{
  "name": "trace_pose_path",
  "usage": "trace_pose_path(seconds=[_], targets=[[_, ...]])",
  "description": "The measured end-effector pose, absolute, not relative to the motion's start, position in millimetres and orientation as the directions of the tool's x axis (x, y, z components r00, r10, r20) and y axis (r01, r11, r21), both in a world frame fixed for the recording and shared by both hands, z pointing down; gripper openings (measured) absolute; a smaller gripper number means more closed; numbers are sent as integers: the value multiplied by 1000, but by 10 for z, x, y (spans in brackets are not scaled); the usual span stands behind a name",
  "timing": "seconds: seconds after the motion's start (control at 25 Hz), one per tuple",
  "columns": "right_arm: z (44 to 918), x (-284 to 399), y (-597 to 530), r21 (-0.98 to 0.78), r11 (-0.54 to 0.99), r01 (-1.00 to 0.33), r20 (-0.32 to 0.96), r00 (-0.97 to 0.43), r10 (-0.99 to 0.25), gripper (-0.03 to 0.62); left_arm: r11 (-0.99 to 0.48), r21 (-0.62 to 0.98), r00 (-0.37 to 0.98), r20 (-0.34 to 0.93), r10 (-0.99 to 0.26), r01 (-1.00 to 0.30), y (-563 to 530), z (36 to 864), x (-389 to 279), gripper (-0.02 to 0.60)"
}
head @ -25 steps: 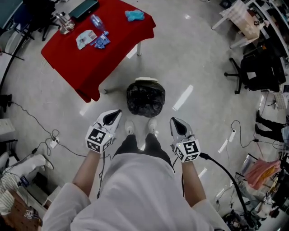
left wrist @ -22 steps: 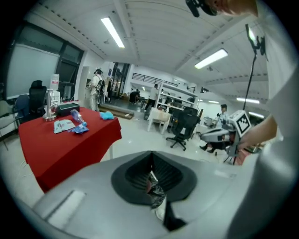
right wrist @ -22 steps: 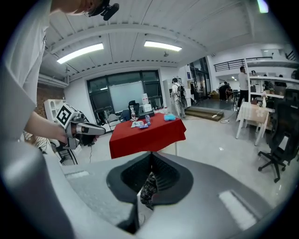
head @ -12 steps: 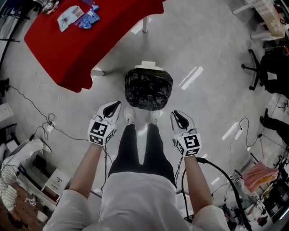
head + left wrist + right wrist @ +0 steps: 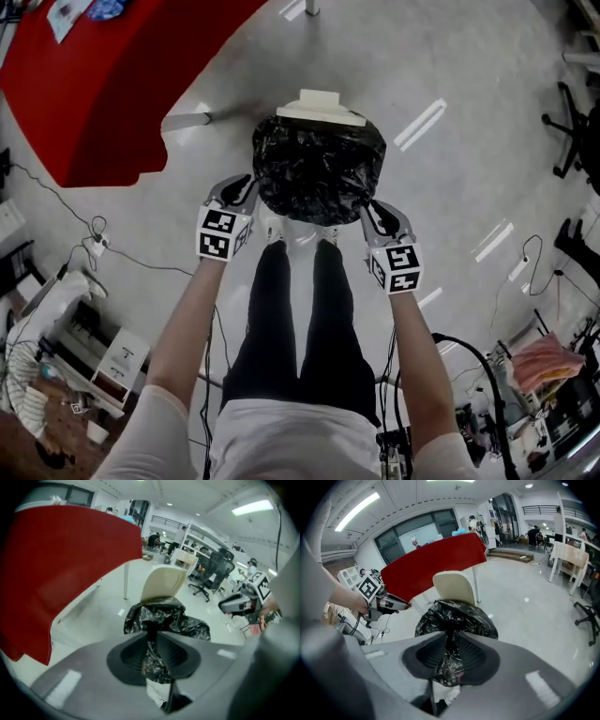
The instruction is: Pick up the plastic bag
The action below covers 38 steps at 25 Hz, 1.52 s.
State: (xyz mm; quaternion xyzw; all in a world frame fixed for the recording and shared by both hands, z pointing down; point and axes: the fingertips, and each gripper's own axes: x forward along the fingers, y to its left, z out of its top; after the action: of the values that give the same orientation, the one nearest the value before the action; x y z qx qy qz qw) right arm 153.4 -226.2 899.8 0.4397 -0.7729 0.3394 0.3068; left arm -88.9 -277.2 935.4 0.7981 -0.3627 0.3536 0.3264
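A black plastic bag [image 5: 319, 169] lines a round bin on the floor in front of my feet. Behind it stands the bin's cream lid [image 5: 319, 105]. My left gripper [image 5: 246, 185] is at the bag's left edge and my right gripper [image 5: 373, 208] at its right edge. Both sets of jaws are opening a little. In the left gripper view, crinkled black bag film [image 5: 164, 618] shows in the narrow gap of the left gripper [image 5: 153, 625]. In the right gripper view, the bag [image 5: 454, 616] fills the gap of the right gripper [image 5: 451, 632]. I see no pads pressing on the film.
A table with a red cloth [image 5: 103, 84] stands to the left, its leg [image 5: 187, 120] close to the bin. Cables [image 5: 94, 248] trail on the floor at left and a black cable [image 5: 469, 356] at right. My shoes [image 5: 277, 230] are just short of the bin.
I have leaned in over the bin. Both grippers moved forward from beside my feet to the bag's two sides. Their jaws went from shut to slightly parted.
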Motion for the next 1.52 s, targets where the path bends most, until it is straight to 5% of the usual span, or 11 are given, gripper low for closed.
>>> trace_pose_path(seconds=[0.16,0.36,0.52,0.6,0.68,0.76,1.52], targets=[[9718,1593,-2292,-249,364,-897,814,-398,-423,143,-438,281,432,853,-294,-854,-2814,10078,-983,160],[10505,1668,-2194,-237,311,-921,876,-340,-341,327,-356,317,406,890,-210,-879,-2718,10742,-1026,285],[10814,1676,-2136,-266,280,-923,891,-346,-293,345,-319,365,436,880,-187,-874,-2732,10948,-952,294],[10825,1684,-2147,-265,280,-923,892,-345,-292,296,-323,352,427,882,-201,-879,-2786,10953,-948,191],[10760,1711,-2180,-254,286,-924,889,-339,-307,109,-339,310,399,886,-237,-888,-2856,10894,-968,16],[10642,1706,-2203,-261,290,-921,880,-350,-321,5,-359,297,398,882,-252,-885,-2870,10778,-955,5],[8900,1654,-2072,-266,386,-883,837,-410,-362,3,-420,283,431,846,-314,-862,-2535,8816,-965,5]])
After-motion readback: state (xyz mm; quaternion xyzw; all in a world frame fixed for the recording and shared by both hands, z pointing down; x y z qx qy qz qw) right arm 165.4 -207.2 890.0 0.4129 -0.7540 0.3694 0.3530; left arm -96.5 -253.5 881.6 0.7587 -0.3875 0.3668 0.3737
